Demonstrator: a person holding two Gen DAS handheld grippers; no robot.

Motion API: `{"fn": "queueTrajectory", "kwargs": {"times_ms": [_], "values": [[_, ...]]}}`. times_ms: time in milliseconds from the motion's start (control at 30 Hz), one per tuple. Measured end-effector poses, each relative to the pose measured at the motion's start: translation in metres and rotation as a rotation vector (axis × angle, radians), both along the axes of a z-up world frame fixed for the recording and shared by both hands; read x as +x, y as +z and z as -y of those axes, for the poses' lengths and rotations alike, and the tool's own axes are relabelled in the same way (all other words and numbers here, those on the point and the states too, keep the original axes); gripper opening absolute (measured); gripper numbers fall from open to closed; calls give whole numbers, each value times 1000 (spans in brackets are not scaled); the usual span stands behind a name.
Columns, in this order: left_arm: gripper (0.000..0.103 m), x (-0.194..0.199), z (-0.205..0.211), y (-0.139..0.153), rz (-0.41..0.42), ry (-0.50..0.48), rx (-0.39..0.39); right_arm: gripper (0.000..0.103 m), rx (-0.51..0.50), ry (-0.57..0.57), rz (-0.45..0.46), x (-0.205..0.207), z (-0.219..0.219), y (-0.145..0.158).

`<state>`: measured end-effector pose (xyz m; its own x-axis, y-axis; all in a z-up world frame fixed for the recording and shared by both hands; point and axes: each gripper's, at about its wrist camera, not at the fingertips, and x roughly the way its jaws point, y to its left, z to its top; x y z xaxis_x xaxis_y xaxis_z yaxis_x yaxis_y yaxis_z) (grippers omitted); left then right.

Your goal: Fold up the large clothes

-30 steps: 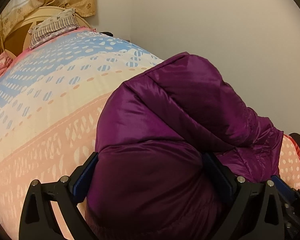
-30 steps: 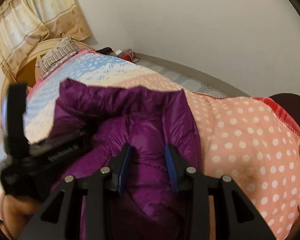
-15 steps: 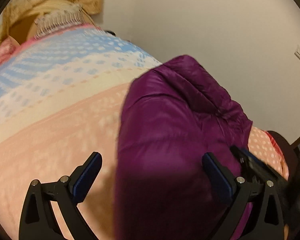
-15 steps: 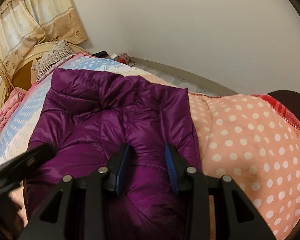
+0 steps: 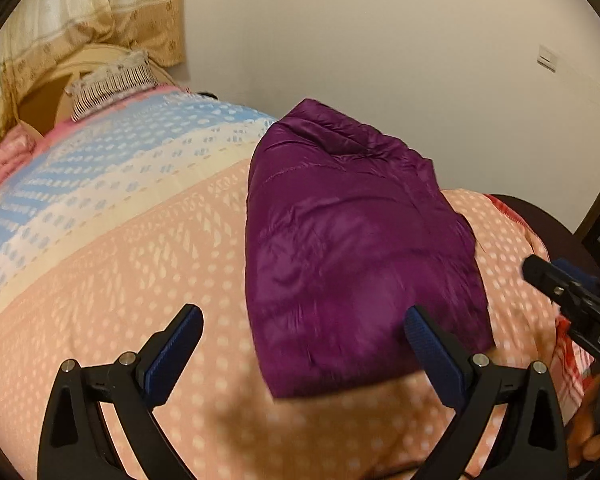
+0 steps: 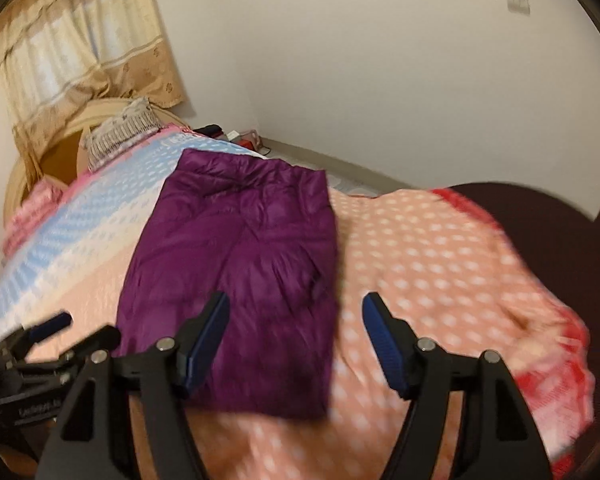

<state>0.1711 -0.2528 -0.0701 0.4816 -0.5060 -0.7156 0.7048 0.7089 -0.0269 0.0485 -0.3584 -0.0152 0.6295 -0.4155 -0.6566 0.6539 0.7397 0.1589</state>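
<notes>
The purple down jacket (image 6: 236, 264) lies on the bed (image 6: 440, 264) as a compact, roughly rectangular bundle, lengthwise toward the headboard, so the fold looks essentially finished; at most some squaring of the near edge or carrying away seems left. The right gripper (image 6: 296, 320) has just been opening its jaws, which now stand wide with nothing pinched: the left pad hangs over the jacket's near edge, the right over the dotted bedspread. The left gripper (image 5: 300, 340) is likewise spread wide and holds nothing, one pad over the bedspread and the other over the jacket's near corner. The right wrist view shows the whole bundle, with clutter and floor beyond the bed's far side, and the left gripper at its lower left. The left wrist view shows the bundle's thick side and, at its right edge, the right gripper with the person's fingers (image 5: 592, 436) below it.
</notes>
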Motion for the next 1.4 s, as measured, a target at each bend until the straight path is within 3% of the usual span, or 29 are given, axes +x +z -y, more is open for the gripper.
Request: {"fn": "queueTrajectory", "kwargs": {"times_ms": [200,433,633,867,1033,1133,1267,1400], "values": [[101,-50,-24,10,39,-20,-6,78,-31,-30,-31,-50,-27,8],[101,-94,-40,7,64,8,81,78,40,31,-75,-67,-48,17],[101,-131,-58,19,70,19,68,84,8,76,-71,-101,-78,30],[101,-164,-71,74,207,37,-29,85,-2,88,32,-135,-87,57],[101,-176,-83,107,351,79,-108,86,-154,48,154,-155,-101,93],[101,-183,-92,121,386,86,-153,96,-239,24,225,-166,-113,110],[101,-191,-99,136,445,101,-183,97,-313,16,293,-175,-124,124],[101,-196,-107,148,430,100,-244,100,-343,19,333,-178,-130,132]]}}
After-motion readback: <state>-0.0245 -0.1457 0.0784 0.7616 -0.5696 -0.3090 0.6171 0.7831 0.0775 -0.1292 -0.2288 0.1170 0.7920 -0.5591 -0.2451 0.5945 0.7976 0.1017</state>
